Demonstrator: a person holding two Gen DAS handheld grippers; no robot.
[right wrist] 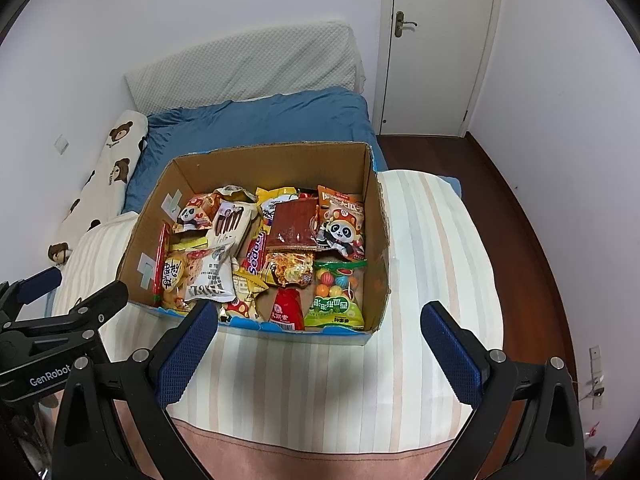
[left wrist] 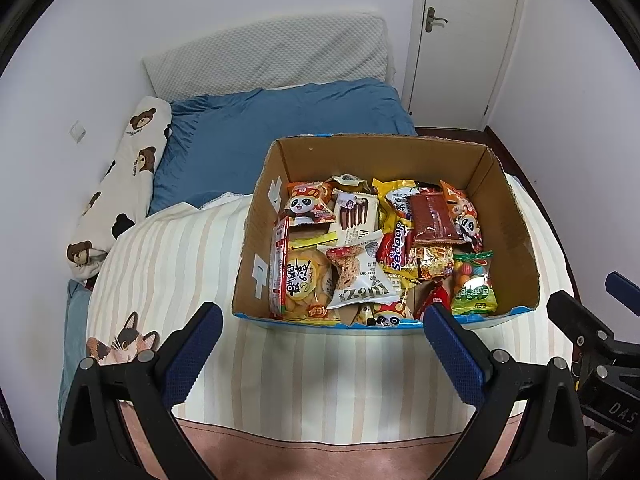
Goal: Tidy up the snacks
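An open cardboard box (left wrist: pixel 508 216) (right wrist: pixel 376 216) sits on the striped blanket (left wrist: pixel 312 372) (right wrist: pixel 320 376) on the bed, filled with several snack packets. Among them are a white Ritz pack (left wrist: pixel 362 280) (right wrist: pixel 210 280), a red Sedaap pack (left wrist: pixel 396 246) (right wrist: pixel 256 254), a green candy bag (left wrist: pixel 474 284) (right wrist: pixel 338 300) and panda-print bags (left wrist: pixel 310 204) (right wrist: pixel 340 226). My left gripper (left wrist: pixel 324 320) hangs open just in front of the box's near wall, with nothing between its fingers. My right gripper (right wrist: pixel 320 320) is likewise open and empty at the near wall. Each gripper also shows at the other view's edge.
A blue duvet (left wrist: pixel 288 128) (right wrist: pixel 256 120) and a white pillow (left wrist: pixel 268 56) lie behind the box. A bear-print bolster (left wrist: pixel 124 176) (right wrist: pixel 104 176) runs along the left wall. A closed door (left wrist: pixel 468 32) (right wrist: pixel 436 40) and dark wooden floor (right wrist: pixel 500 208) are on the right.
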